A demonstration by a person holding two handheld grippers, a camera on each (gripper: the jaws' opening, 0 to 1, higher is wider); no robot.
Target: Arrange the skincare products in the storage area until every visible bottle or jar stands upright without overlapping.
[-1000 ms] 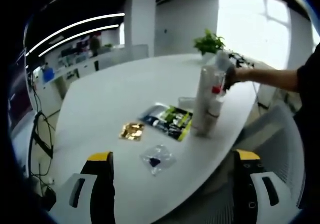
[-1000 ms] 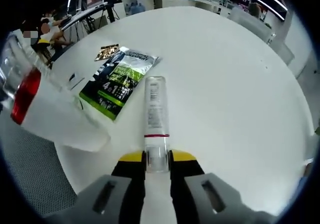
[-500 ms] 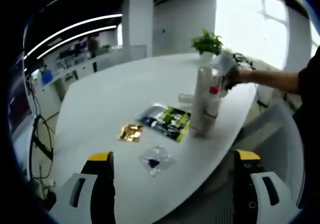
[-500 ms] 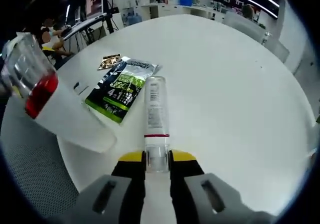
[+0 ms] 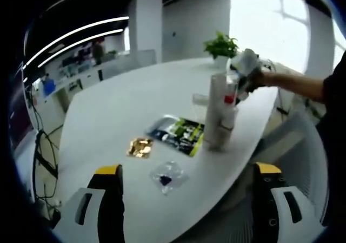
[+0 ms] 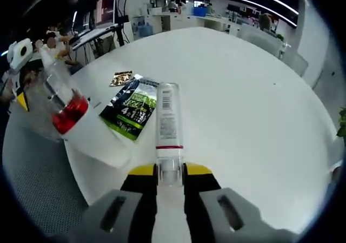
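Observation:
My right gripper (image 6: 170,172) is shut on the clear cap of a slim white bottle (image 6: 168,125), which points forward over the white table (image 6: 243,102). Just to its left stands a white bottle with a red band (image 6: 75,125) and a clear cap. In the left gripper view, a tall pale bottle (image 5: 216,110) and the red-banded bottle (image 5: 231,109) stand together near the table's right edge. A person's hand holds the right gripper (image 5: 246,64) at their tops. My left gripper (image 5: 187,170) is open and holds nothing, low before the table.
A black-and-green sachet (image 5: 178,135), a gold sachet (image 5: 141,147) and a small clear bag (image 5: 166,177) lie flat on the table. A potted plant (image 5: 220,45) stands at the far edge. A mesh chair (image 5: 303,145) sits at the right.
The right gripper has risen a little with the slim bottle still in it, and its view now takes in more of the room. The left gripper has barely moved.

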